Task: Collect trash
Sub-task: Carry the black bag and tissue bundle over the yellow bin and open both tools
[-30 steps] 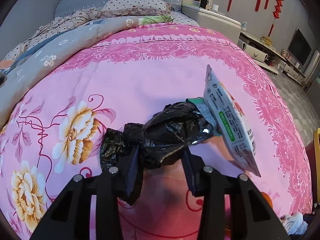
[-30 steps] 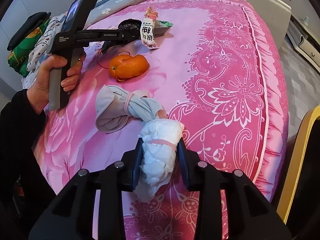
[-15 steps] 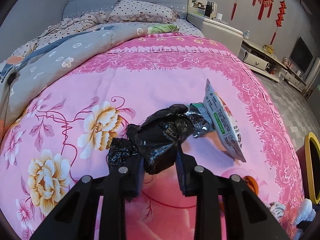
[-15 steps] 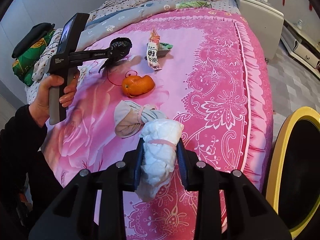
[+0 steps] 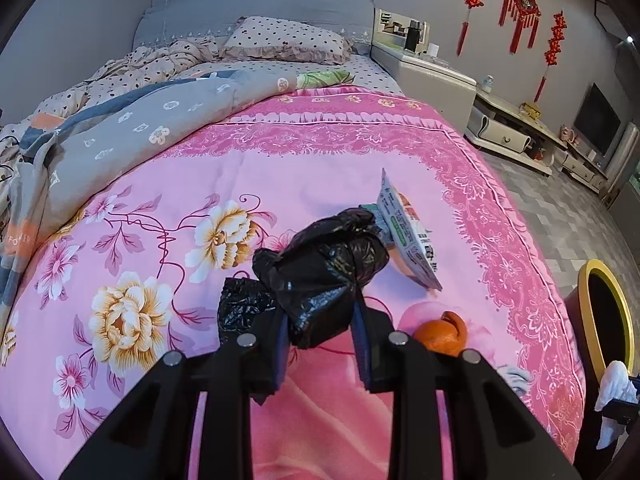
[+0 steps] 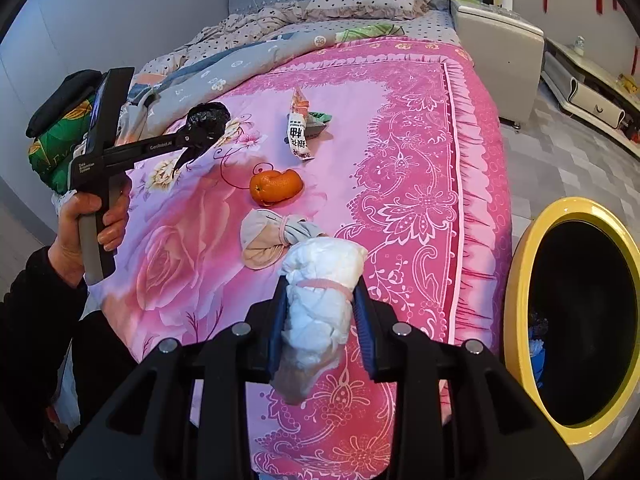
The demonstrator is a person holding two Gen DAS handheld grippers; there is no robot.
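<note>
My left gripper point(image 5: 318, 316) is shut on a crumpled black plastic bag point(image 5: 320, 268) and holds it above the pink bedspread; it also shows in the right wrist view point(image 6: 204, 128). My right gripper point(image 6: 320, 312) is shut on a white wad tied with a pink band point(image 6: 320, 280), held above the bed's near right part. On the bed lie an orange peel point(image 6: 276, 186), a grey-beige tied bundle point(image 6: 272, 238), a snack wrapper point(image 6: 300, 128) and a green packet point(image 6: 318, 118). A yellow-rimmed bin point(image 6: 576, 320) stands on the floor to the right of the bed.
A pink floral bedspread point(image 5: 160, 208) covers the bed, with a grey quilt point(image 5: 120, 128) and a dotted pillow point(image 5: 284, 40) at the far end. A white bedside cabinet point(image 6: 496, 40) stands at the far right. The person's hand point(image 6: 92, 220) holds the left gripper.
Both grippers have risen and pulled back from the bed with their loads. The black bag has left the sheet. The yellow bin has come into the right wrist view.
</note>
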